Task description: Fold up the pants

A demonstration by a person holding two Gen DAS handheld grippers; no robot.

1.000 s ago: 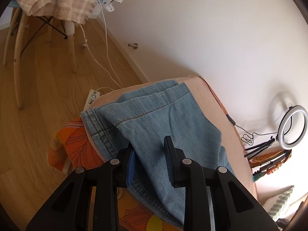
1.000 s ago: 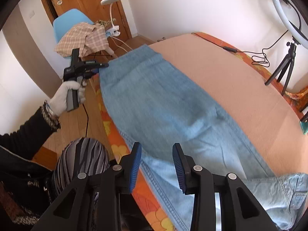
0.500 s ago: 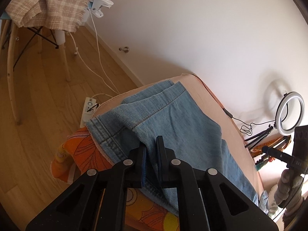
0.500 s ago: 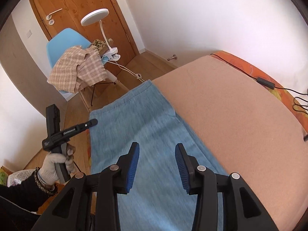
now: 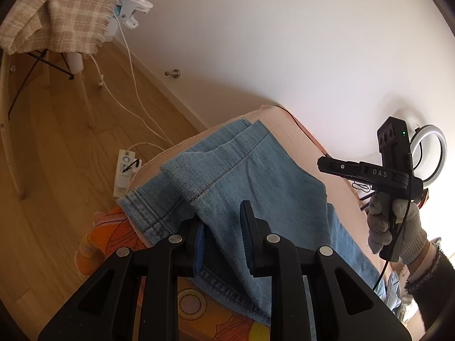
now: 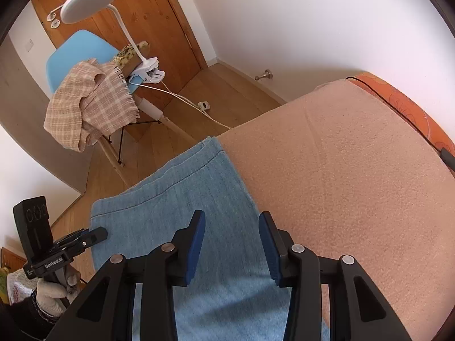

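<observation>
On the left I see the chair [image 6: 68, 56] with a checked cloth [image 6: 91, 99] over it, and the wooden floor [image 5: 57, 142] with a power strip [image 5: 124, 170]. The pants [image 5: 256, 176] lie stretched along the near edge of the bed [image 6: 341, 156], on its pink blanket, with the two leg ends pointing toward the chair.

My left gripper [image 5: 221, 236] is at the hem corner nearest me. Its jaws are opening now; a raised ridge of denim is between them, but I think they do not press on it any more.

My right gripper [image 6: 231, 244] hovers over the same leg end, at the edge beside the blanket. Its jaws stand apart, with nothing between them, only the flat cloth below.

As I judge it, the legs lie one over the other already. The fold across the length is not yet done; it needs both hem corners gripped first.
</observation>
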